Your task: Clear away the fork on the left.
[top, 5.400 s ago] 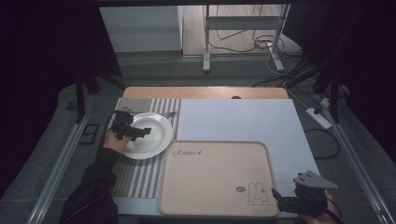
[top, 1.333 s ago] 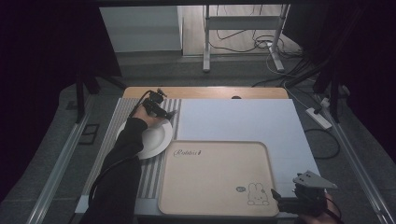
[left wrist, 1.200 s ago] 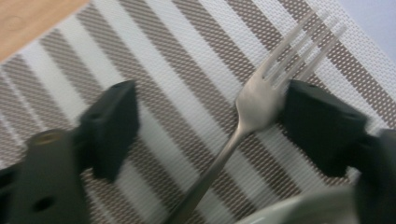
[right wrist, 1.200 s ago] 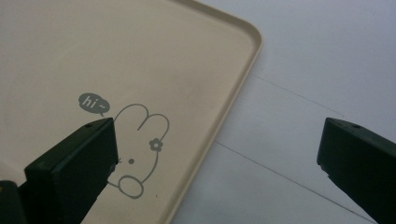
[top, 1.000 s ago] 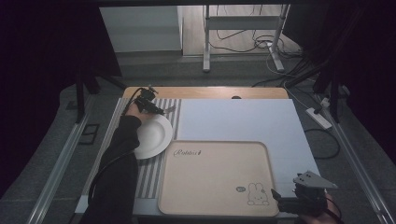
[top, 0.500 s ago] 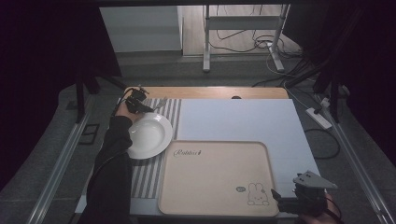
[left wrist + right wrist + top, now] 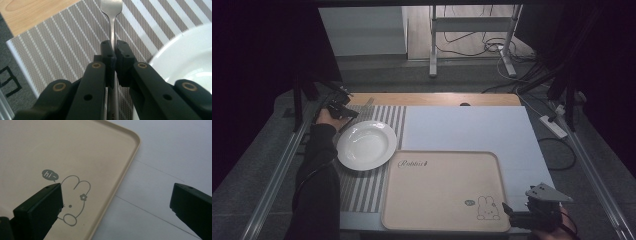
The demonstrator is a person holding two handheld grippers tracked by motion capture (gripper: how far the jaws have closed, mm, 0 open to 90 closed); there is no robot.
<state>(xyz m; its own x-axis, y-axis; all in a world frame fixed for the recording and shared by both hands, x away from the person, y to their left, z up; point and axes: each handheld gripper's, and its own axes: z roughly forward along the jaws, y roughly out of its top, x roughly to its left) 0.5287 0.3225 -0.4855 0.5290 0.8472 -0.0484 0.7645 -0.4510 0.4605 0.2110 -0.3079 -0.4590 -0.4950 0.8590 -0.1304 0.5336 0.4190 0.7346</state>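
A metal fork point(image 7: 111, 11) lies on the striped placemat point(image 7: 62, 45), tines pointing away. My left gripper point(image 7: 115, 47) is shut on the fork's handle, right beside the rim of the white plate point(image 7: 190, 57). From above, the left gripper point(image 7: 339, 108) sits at the placemat's far left corner, just beyond the plate point(image 7: 367, 145). At the table's near right corner, my right gripper point(image 7: 521, 216) stands open. Its jaws straddle the corner of the beige tray point(image 7: 50, 150) with the rabbit drawing, and nothing is between them.
The beige tray point(image 7: 447, 190) fills the near middle of the table, on a pale mat point(image 7: 472, 127). Bare wooden tabletop point(image 7: 437, 99) runs along the far edge. A power strip point(image 7: 553, 126) and cables lie on the floor to the right.
The left gripper has moved from the plate's far rim leftward to the placemat's far left corner. The plate and the right gripper have stayed put.
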